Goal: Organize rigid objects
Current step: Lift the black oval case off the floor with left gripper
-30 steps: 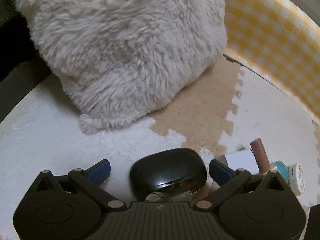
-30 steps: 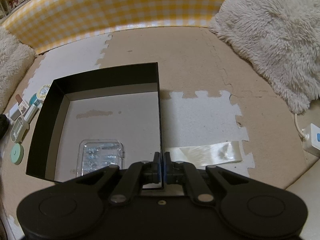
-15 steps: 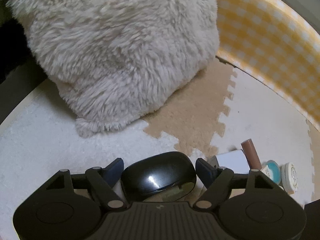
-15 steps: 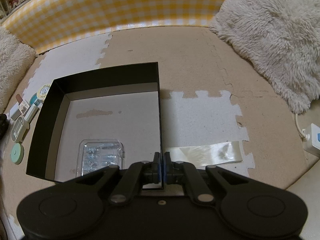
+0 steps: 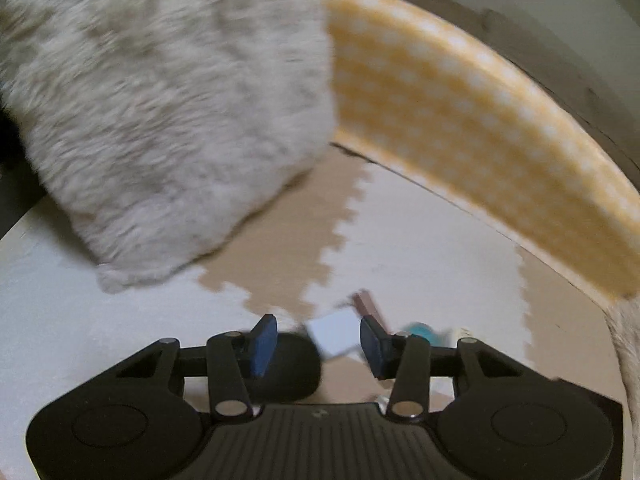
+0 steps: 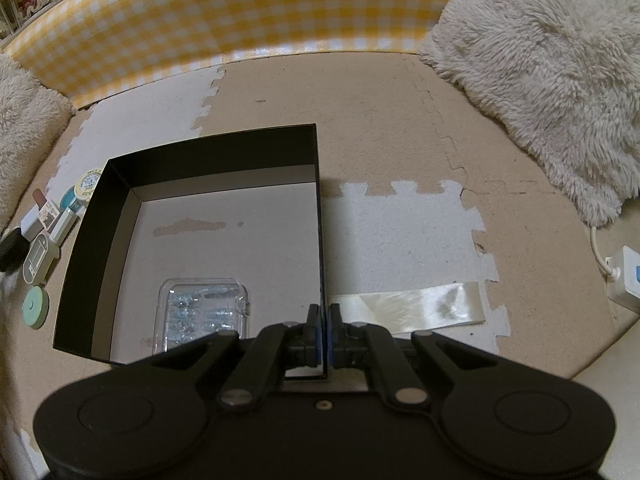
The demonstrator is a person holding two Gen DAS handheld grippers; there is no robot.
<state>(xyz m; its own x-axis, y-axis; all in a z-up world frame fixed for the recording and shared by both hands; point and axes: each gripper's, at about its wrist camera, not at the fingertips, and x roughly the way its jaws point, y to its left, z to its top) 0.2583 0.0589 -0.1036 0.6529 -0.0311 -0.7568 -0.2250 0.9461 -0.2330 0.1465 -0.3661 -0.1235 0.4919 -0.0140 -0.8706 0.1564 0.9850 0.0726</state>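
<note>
— What was the box (image 6: 208,216) like?
— Black, open-topped, with a pale grey bottom, flat on the floor mat. A clear case (image 6: 205,312) of small blue-grey parts lay inside, near the front.

— And outside it?
— A row sat along its left wall: a white round tin (image 6: 89,181), a teal disc (image 6: 72,200), a brown tube (image 6: 40,197), a white block (image 6: 31,221), a white stick (image 6: 67,221), a grey tag (image 6: 39,256) and a green puck (image 6: 35,305).

— Anything else?
— A glossy black case (image 5: 290,368) lay blurred at the far left, beside the white block.
</note>
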